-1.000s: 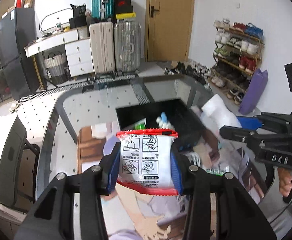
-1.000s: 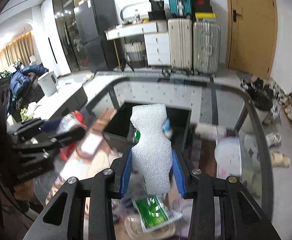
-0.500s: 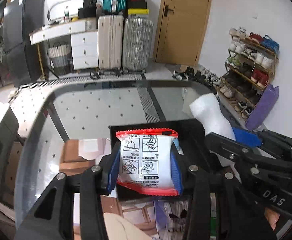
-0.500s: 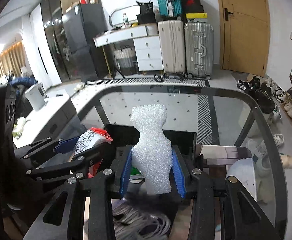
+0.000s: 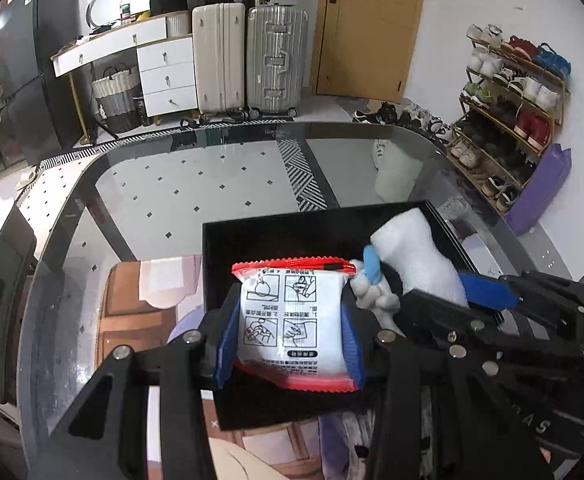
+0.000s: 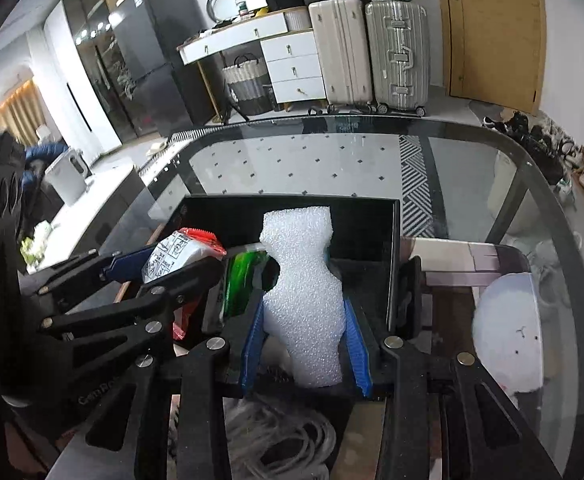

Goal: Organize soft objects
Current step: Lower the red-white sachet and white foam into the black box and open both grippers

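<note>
My left gripper (image 5: pixel 289 342) is shut on a white packet with red edges (image 5: pixel 294 320) and holds it over the black box (image 5: pixel 292 228) on the glass table. My right gripper (image 6: pixel 306 346) is shut on a white foam piece (image 6: pixel 304 292) and holds it over the same box (image 6: pixel 392 256). The two grippers are side by side; the right one shows in the left wrist view (image 5: pixel 438 294) with the foam (image 5: pixel 416 256), the left one in the right wrist view (image 6: pixel 163 268) with the packet (image 6: pixel 179 252). A green packet (image 6: pixel 237 280) and a white-and-blue soft toy (image 5: pixel 372 280) lie in the box.
White cable coils (image 6: pixel 279 440) lie near the box's front. A brown mat (image 5: pixel 131 312) lies left of the box, a white round pad (image 6: pixel 508 332) to the right. The glass table's rim (image 6: pixel 372 120) curves beyond. Suitcases (image 5: pixel 247 60) and a shoe rack (image 5: pixel 512 92) stand behind.
Both grippers moved forward and down with their loads, from in front of the box to over it. Both stay shut.
</note>
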The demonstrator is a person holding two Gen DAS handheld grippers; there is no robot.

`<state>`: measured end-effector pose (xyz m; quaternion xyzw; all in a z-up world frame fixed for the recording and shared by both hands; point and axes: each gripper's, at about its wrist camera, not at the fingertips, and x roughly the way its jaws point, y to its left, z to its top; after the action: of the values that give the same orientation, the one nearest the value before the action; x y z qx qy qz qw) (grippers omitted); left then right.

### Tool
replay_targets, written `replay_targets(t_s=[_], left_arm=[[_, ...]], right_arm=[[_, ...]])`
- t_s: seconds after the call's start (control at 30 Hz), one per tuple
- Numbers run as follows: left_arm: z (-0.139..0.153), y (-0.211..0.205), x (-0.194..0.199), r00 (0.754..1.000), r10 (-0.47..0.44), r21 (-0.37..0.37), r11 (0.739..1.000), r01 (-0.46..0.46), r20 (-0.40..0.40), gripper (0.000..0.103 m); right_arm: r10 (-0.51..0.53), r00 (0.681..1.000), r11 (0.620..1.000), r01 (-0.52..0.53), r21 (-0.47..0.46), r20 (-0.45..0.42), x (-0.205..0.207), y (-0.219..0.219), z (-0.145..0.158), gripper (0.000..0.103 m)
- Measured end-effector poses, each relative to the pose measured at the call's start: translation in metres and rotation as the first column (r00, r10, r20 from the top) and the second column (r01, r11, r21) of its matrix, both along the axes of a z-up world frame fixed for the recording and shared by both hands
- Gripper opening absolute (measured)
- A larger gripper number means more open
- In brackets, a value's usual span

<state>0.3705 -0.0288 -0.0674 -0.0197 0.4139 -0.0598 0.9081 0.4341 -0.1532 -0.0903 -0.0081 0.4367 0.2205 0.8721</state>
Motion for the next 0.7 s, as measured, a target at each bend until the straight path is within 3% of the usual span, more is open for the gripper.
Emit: replay_targets(t_s=[0.27, 0.47, 0.6, 0.7], left_arm=[[0.0, -0.002, -0.01, 0.997, -0.071, 0.005, 0.997, 0.071, -0.03, 0.043], [0.003, 0.001, -0.013, 0.997, -0.07, -0.017, 0.997, 0.069, -0.03, 0.045], [0.005, 0.005, -0.014, 0.996, -0.08, -0.055, 0.995, 0.078, -0.04, 0.053], [0.014, 0.008, -0.021, 0.998, -0.064, -0.049, 0.997, 0.063, -0.019, 0.067]], right_arm=[[0.025, 0.998, 0.999, -0.027, -0.043, -0.054, -0.018, 0.002, 0.001, 0.038], [0.025, 0.999, 0.998, -0.028, -0.053, -0.046, -0.027, 0.002, 0.007, 0.039], [0.018, 0.999, 0.998, -0.021, -0.052, -0.044, -0.03, -0.003, 0.013, 0.045], [0.02, 0.999, 1.0, -0.021, -0.018, -0.046, -0.037, -0.012, 0.022, 0.049]])
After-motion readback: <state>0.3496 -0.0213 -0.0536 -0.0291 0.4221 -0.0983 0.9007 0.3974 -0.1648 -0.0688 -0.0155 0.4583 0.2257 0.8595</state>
